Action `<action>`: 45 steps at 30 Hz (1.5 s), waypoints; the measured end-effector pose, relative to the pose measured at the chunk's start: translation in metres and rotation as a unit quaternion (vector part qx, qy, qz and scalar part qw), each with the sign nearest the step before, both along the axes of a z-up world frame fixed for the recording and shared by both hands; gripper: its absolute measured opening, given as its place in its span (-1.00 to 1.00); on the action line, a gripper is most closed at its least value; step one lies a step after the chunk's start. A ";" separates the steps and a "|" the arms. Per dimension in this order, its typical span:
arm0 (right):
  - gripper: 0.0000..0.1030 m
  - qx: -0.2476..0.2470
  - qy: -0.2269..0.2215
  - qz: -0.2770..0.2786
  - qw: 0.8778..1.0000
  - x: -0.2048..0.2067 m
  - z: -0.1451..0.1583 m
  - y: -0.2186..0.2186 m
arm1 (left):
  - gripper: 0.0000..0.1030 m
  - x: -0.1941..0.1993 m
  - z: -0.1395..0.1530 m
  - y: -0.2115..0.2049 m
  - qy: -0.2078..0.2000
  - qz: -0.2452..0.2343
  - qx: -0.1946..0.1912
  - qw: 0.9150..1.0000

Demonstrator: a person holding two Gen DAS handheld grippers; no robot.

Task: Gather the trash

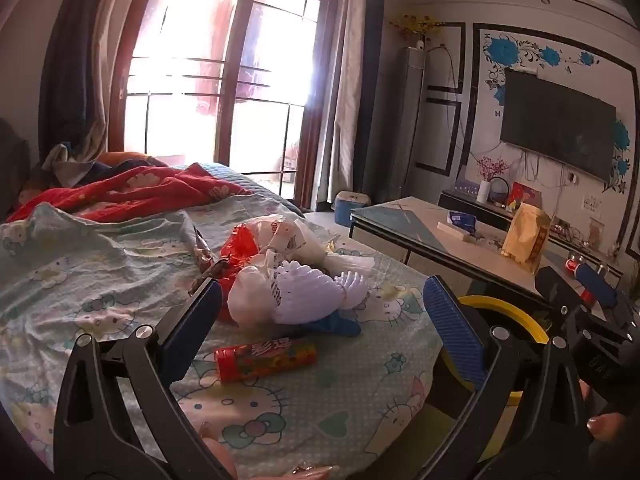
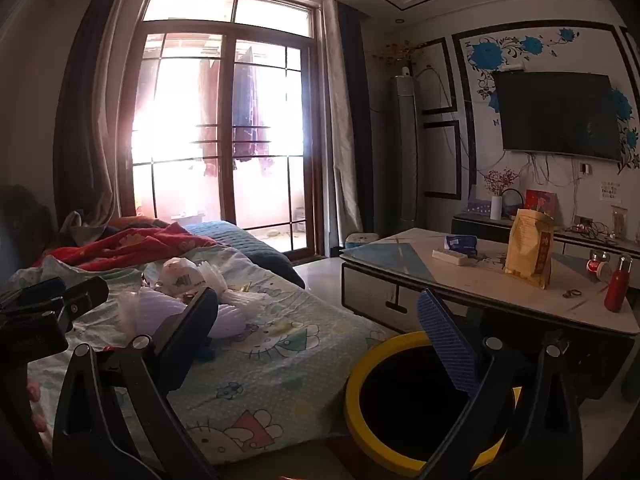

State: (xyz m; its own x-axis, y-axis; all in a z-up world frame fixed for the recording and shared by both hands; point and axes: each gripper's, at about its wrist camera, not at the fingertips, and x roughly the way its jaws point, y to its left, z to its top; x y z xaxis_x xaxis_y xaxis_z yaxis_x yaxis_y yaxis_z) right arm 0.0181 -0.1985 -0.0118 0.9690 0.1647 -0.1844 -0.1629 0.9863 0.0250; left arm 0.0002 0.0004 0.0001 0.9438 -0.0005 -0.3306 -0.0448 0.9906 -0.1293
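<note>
Left wrist view puts the red candy tube (image 1: 265, 361) nearest of the trash: it lies flat on the bed (image 1: 100, 320), its long axis running left to right across the view, and it sits low between the two fingers of the left gripper (image 1: 322, 304), which stand wide apart and hold nothing. Just beyond the tube is a heap of crumpled white plastic bags (image 1: 280, 248) with white foam netting (image 1: 316, 292) and a red wrapper (image 1: 240, 244), all resting on the cartoon-print sheet. A small blue scrap (image 1: 340, 324) lies at the heap's near edge.

Off the bed's right side, a yellow-rimmed bin (image 2: 400, 400) stands on the floor, its dark mouth facing up, between the bed and the low surface (image 2: 500, 288) that carries a tan paper bag (image 2: 530, 246) and a red bottle (image 2: 618, 284).

The right gripper (image 2: 316, 310) is also spread wide and empty; it hangs over the bed edge with the bin just under its right finger. I judge the left gripper the nearer one for the tube, since the tube lies straight ahead of it. Because the tube lies crosswise to the fingers' gap, closing on it end to end looks awkward; a turn of the wrist would likely be needed to pinch across its narrow width.
</note>
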 end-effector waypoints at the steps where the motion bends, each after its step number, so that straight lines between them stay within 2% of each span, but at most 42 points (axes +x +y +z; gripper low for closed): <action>1: 0.88 0.001 -0.001 0.000 1.000 0.000 0.000 0.000 | 0.79 0.000 0.000 0.000 0.001 -0.001 0.000 1.000; 45: 0.88 0.003 0.008 -0.001 1.000 0.002 -0.002 0.001 | 0.79 -0.003 0.000 -0.003 -0.004 -0.006 0.003 1.000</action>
State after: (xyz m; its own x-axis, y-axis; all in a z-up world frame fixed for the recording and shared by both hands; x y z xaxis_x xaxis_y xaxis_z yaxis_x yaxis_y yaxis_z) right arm 0.0199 -0.1979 -0.0138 0.9663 0.1640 -0.1984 -0.1604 0.9865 0.0339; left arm -0.0033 -0.0026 0.0002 0.9463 -0.0088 -0.3231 -0.0328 0.9918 -0.1232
